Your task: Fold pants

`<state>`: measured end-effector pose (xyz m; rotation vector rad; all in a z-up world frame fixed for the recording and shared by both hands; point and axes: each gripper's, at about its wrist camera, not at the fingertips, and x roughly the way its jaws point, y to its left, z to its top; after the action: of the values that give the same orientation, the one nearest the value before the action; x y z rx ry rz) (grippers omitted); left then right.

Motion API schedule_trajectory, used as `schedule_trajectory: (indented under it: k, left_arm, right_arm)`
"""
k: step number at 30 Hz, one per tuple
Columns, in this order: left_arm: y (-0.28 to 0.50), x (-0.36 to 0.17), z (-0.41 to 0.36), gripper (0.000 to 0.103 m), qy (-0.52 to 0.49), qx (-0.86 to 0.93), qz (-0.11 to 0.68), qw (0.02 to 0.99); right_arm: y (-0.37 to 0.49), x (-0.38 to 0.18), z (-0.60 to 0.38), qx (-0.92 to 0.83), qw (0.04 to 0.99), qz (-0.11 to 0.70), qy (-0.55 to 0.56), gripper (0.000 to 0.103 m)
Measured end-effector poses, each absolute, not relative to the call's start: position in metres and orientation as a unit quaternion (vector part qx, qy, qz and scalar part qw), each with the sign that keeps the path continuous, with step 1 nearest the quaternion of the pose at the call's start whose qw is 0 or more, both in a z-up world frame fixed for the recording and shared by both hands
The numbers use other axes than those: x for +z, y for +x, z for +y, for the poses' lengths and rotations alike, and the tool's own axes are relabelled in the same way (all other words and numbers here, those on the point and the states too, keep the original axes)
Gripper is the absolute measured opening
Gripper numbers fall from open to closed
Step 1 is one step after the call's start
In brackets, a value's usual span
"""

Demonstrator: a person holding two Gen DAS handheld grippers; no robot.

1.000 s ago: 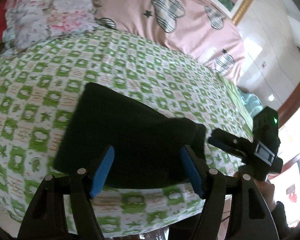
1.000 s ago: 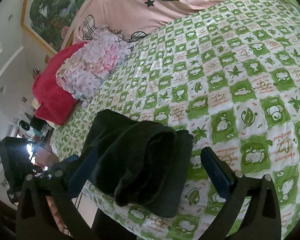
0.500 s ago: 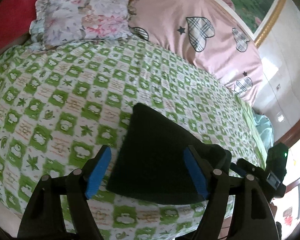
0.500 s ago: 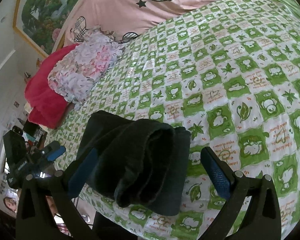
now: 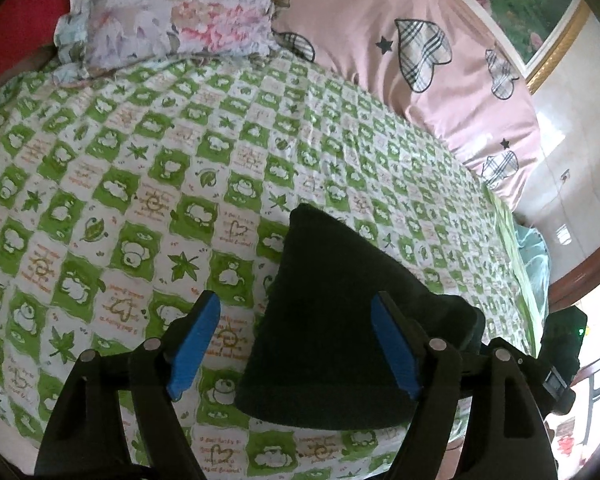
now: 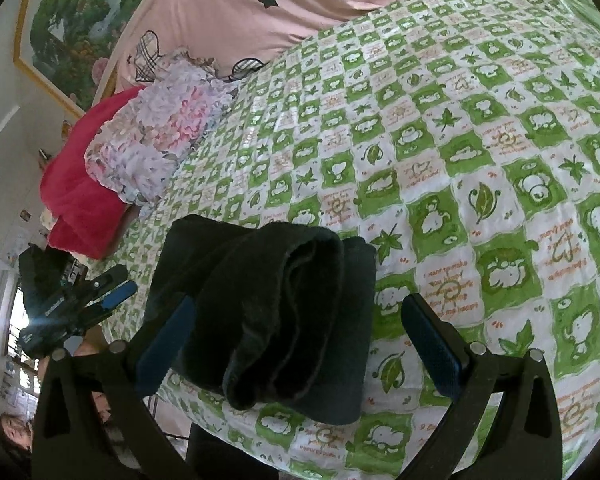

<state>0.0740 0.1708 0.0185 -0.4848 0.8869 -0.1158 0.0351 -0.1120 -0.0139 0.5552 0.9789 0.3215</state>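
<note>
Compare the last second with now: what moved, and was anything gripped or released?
The left hand-held gripper slid left off the folded black pants, which now sit toward its right finger; jaws open, gripping nothing. The right hand-held gripper stayed open around the pants, which lie unmoved on the green checked bedsheet.

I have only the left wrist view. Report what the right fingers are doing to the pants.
Observer: The right gripper is open. The pants lie between its fingers, and the pad on that picture's right is clear of the cloth, over the bedsheet.
Operator: Describe the end facing that camera.
Observer: It is a thick roll of several layers, resting on a flatter folded layer underneath.
Operator: Say where my gripper sits from there.
Observer: The left gripper shows beside the pants' left edge in that view, near the bed's edge.
</note>
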Motion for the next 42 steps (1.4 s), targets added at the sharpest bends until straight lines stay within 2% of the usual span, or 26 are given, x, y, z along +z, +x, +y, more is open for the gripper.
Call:
schedule_trajectory:
  k: [23, 31, 34, 35, 36, 37, 42]
  left_arm:
    - [0.119, -0.025, 0.154, 0.078, -0.224, -0.105, 0.488, 0.837]
    - [0.128, -0.039, 0.151, 0.078, -0.235, -0.113, 0.495, 0.829]
    - [0.129, -0.042, 0.149, 0.071, -0.239, -0.119, 0.494, 0.828]
    - [0.129, -0.042, 0.147, 0.064, -0.242, -0.123, 0.494, 0.826]
    - [0.130, -0.043, 0.146, 0.059, -0.247, -0.128, 0.494, 0.824]
    - [0.129, -0.044, 0.145, 0.058, -0.251, -0.130, 0.494, 0.822]
    - [0.126, -0.038, 0.143, 0.042, -0.245, -0.130, 0.483, 0.830]
  right_arm:
    - [0.044, -0.050, -0.104, 0.160, 0.806, 0.488, 0.294, 0.102]
    - [0.044, -0.056, -0.102, 0.168, 0.803, 0.491, 0.295, 0.085]
    - [0.044, -0.057, -0.100, 0.167, 0.804, 0.491, 0.290, 0.080]
    - [0.044, -0.057, -0.099, 0.169, 0.805, 0.491, 0.288, 0.078]
    - [0.044, -0.057, -0.099, 0.170, 0.805, 0.491, 0.285, 0.074]
    - [0.044, -0.057, -0.099, 0.172, 0.805, 0.491, 0.284, 0.070]
    - [0.041, -0.049, -0.096, 0.181, 0.813, 0.484, 0.267, 0.057]
